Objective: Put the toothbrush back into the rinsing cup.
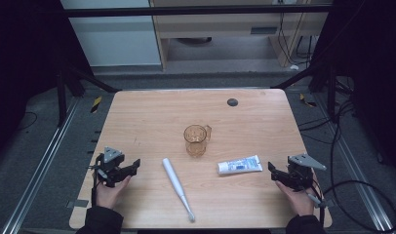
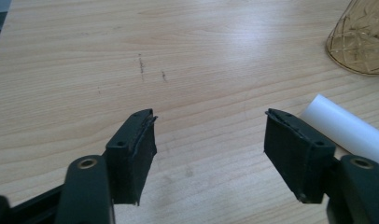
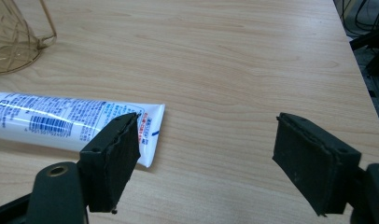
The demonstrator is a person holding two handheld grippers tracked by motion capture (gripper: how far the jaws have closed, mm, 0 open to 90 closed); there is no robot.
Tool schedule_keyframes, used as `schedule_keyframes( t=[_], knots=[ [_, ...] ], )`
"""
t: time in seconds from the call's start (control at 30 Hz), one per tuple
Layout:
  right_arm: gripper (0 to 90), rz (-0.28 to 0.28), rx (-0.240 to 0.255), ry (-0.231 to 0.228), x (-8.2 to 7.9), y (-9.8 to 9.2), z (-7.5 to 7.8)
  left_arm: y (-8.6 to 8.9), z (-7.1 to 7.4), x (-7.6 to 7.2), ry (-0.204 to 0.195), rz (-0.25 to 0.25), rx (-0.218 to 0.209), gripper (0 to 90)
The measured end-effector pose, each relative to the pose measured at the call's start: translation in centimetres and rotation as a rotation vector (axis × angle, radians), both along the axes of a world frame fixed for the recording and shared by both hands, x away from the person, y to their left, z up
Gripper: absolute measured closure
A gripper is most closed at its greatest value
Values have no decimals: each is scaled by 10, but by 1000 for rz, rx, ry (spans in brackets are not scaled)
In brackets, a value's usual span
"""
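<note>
An amber glass mug stands upright in the middle of the wooden table. A white toothbrush lies diagonally in front of it, and a white and blue toothpaste tube lies to the right. My left gripper rests open near the table's left front, left of the toothbrush handle; the mug's base is farther off. My right gripper stands open at the right front, just right of the tube's flat end. Nothing is between either pair of jaws.
A small dark round disc sits near the table's far edge. Cables trail over the floor to the right. Metal rails run along the floor on the left. A pale cabinet stands beyond the table.
</note>
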State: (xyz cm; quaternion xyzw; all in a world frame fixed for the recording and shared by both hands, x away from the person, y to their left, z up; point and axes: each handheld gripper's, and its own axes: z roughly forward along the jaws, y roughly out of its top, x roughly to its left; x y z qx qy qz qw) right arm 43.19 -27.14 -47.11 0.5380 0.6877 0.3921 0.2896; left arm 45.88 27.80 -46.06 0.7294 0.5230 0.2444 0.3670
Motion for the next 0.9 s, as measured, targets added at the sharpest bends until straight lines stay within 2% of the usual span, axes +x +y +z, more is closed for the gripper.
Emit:
schedule_keyframes(
  t=[0.07, 0.2, 0.23, 0.3, 0.33, 0.37, 0.4, 0.53, 0.57, 0.9],
  knots=[
    [227, 9, 9, 5, -2, 0, 0, -2, 0, -1, 6, -3, -6, 414],
    [239, 26, -6, 15, -5, 4, 0, -8, 1, -5, 15, -33, -24, 453],
    [255, 35, -5, 14, -7, 6, 0, -12, 1, -7, 17, -54, -17, 480],
    [264, 44, -5, 14, -8, 7, 0, -14, 1, -8, 17, -65, -15, 497],
    [282, 59, -15, 18, -10, 10, 1, -16, 2, -9, 17, -77, -12, 533],
    [294, 66, -19, 20, -11, 11, 1, -20, 2, -11, 20, -103, -3, 551],
    [294, 66, -19, 20, -11, 11, 1, -20, 2, -11, 20, -103, -3, 562],
    [336, 105, -26, 31, -12, 17, 0, -29, 0, -13, 49, -147, -19, 610],
    [350, 121, -27, 41, -12, 19, -1, -33, -2, -13, 77, -167, -24, 645],
    [374, 127, -33, 40, -12, 20, -1, -56, -8, -17, 114, -246, 35, 765]
  ],
)
